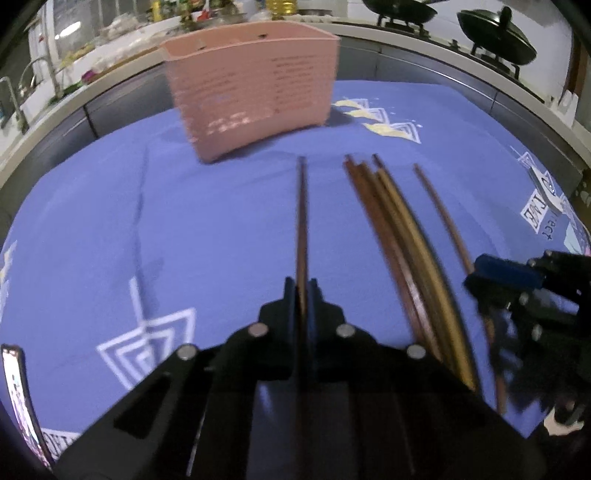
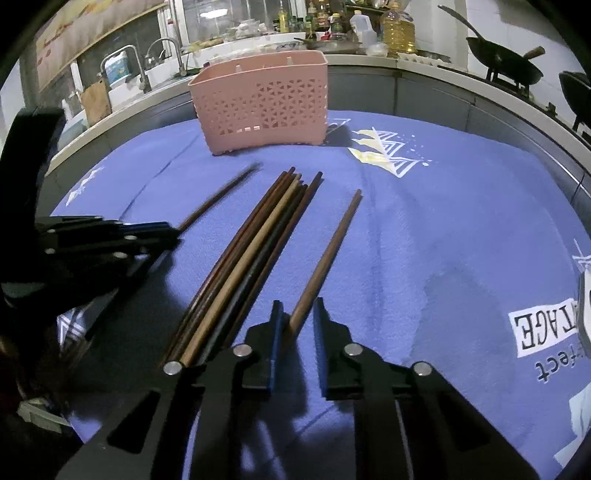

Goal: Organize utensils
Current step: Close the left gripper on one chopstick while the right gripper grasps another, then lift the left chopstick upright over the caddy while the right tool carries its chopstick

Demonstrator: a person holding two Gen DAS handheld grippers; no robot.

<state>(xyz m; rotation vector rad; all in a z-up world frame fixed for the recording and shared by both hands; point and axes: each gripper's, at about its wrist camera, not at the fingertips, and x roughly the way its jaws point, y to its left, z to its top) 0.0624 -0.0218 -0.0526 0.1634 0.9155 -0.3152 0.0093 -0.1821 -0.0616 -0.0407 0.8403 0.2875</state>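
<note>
On the bench, left side: the left hand-held gripper (image 1: 303,291) is clenched on one dark chopstick (image 1: 302,221), tip aimed toward the pink basket (image 1: 255,92).
Right side: the right hand-held gripper (image 2: 298,314) is released, its jaws set either side of a single brown chopstick (image 2: 328,254) lying on the cloth.
Remaining utensils: a chopstick bundle (image 2: 247,254) lies between the two, near the basket but apart from it.
Doing it well: I judge the right should close squarely near the thick end, lift level, then drop tips-down through the basket's open top.
Surface: a blue printed cloth (image 2: 443,229), creased, so sticks may roll.
Room: kitchen counter with taps, oil bottles (image 2: 397,29) and woks (image 2: 506,66) behind.
</note>
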